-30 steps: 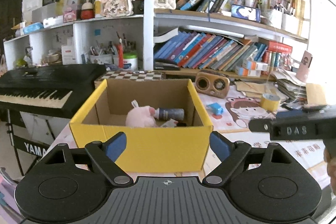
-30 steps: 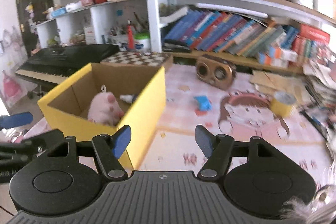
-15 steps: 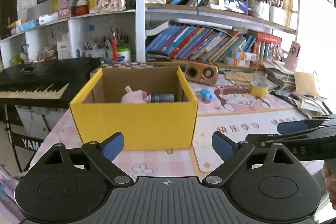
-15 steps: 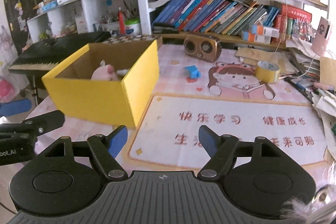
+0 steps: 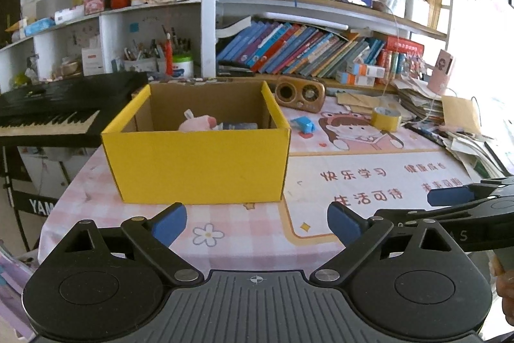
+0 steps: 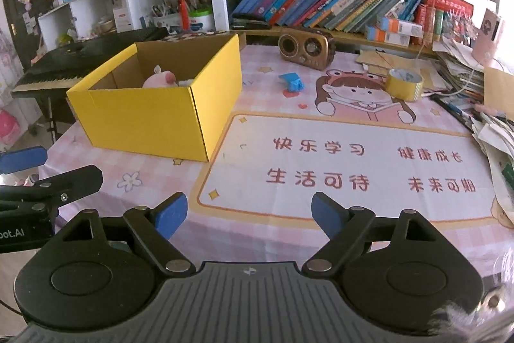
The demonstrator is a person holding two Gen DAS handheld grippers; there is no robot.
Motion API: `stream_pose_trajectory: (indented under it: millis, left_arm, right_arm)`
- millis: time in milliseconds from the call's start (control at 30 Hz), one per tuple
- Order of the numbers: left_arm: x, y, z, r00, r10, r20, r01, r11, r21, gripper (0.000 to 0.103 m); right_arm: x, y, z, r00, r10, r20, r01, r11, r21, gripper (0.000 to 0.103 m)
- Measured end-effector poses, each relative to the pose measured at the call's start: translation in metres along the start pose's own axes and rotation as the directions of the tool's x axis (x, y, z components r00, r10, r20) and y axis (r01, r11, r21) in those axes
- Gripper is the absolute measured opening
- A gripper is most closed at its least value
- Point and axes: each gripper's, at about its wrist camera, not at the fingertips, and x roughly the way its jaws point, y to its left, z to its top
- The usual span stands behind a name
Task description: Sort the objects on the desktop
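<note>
1. The pink checked table mat point(image 6: 337, 130) has a broad bare middle with printed characters; stacked papers point(image 6: 488, 118) crowd its right edge.
2. The open yellow cardboard box point(image 5: 196, 164) stands at the table's left side, near the front-left edge, and holds a pink plush toy point(image 5: 196, 122) beside a dark bottle point(image 5: 239, 126).
3. A brown wooden speaker point(image 6: 305, 45) sits at the back, well apart from the box.
4. A yellow tape roll point(image 6: 404, 83) stands right of centre.
5. A small blue object point(image 6: 291, 81) lies between box and tape.
6. The left gripper point(image 5: 257, 222) and right gripper point(image 6: 250, 214) are both spread, jaws opening, nothing between them.
</note>
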Motion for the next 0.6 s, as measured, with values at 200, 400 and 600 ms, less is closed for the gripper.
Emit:
stream_pose_trajectory:
  millis: [200, 400, 600]
  left_arm:
    - [0.004, -0.008, -0.001, 0.999, -0.033, -0.016, 0.034, 0.999, 0.021, 0.096]
    - [0.011, -0.020, 0.000, 0.996, -0.080, -0.033, 0.082, 0.995, 0.052, 0.096]
    - [0.022, -0.034, 0.003, 0.990, -0.131, -0.051, 0.135, 0.987, 0.089, 0.096]
  right_arm:
    - [-0.004, -0.006, -0.008, 1.000, -0.024, -0.014, 0.025, 0.999, 0.020, 0.085]
    - [-0.008, -0.015, -0.014, 0.998, -0.058, -0.026, 0.059, 0.997, 0.047, 0.085]
    - [-0.009, -0.028, -0.017, 0.994, -0.098, -0.039, 0.101, 0.991, 0.086, 0.085]
